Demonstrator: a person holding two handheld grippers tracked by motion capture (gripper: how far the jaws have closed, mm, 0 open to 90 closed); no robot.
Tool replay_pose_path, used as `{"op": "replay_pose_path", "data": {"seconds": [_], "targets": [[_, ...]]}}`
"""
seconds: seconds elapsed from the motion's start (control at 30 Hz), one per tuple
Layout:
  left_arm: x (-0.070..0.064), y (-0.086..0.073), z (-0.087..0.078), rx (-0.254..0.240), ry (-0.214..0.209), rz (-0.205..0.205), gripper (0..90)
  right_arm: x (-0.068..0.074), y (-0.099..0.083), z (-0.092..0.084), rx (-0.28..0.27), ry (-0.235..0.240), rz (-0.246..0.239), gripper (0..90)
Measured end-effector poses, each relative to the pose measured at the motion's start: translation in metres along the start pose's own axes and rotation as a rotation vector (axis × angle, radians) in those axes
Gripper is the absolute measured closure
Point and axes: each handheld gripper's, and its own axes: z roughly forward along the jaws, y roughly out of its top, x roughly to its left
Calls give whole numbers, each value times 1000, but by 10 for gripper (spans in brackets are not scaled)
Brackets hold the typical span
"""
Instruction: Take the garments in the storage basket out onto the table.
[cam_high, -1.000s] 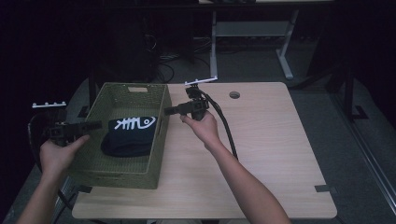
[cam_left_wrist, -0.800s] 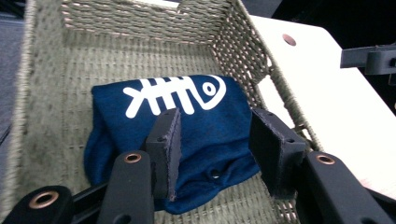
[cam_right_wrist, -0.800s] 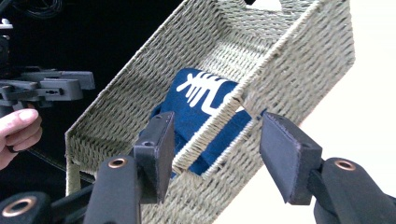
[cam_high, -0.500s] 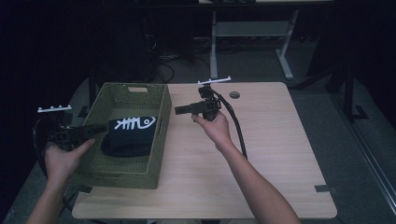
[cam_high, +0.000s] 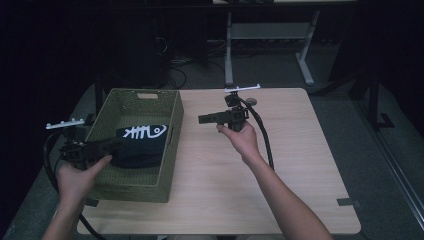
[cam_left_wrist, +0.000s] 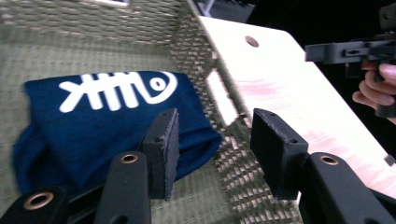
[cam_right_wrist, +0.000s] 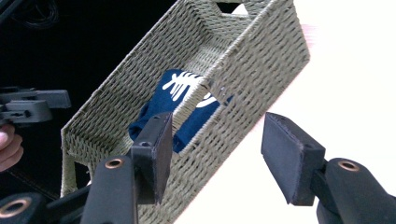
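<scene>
- Setting: a dark room with a light wooden tabletop (cam_high: 300, 165); desk legs and cables stand on the floor behind it.
- Left tongs (cam_high: 116, 144): jaws spread, nothing between them. In the left gripper view the pads stand apart over the near right corner of the basket, one pad over the cloth and the other over the wall. No contact with the cloth is visible.
- Left hand (cam_high: 75, 175): enters from the bottom left edge of the high view, forearm angled up and slightly right. The tongs lie roughly level and point right across the basket's left wall.
- Right tongs (cam_high: 204, 119): jaws spread and empty, held above bare tabletop, clear of the basket. The jaws point left toward the basket's right wall.
- Right hand (cam_high: 242, 140): the forearm runs diagonally from the bottom right, wrist raised, fingers wrapped under the tool body. The cable trails back along the arm.
- Folded cloth (cam_high: 142, 145): dark blue with a white fish-skeleton print, lying flat on the basket floor, toward its near half.
- Woven basket (cam_high: 150, 102): olive green, rectangular, on the tabletop's left part, with a handle slot in its far wall.
</scene>
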Motion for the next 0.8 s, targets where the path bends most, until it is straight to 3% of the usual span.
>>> {"op": "replay_pose_path", "data": {"seconds": [0.23,0.8], "targets": [[-26,5,18,19,-46,47,507,-12,-7,-16,-17,-19,22,419],[-58,9,56,36,-120,67,442,-33,-20,-46,-55,-43,60,371]]}}
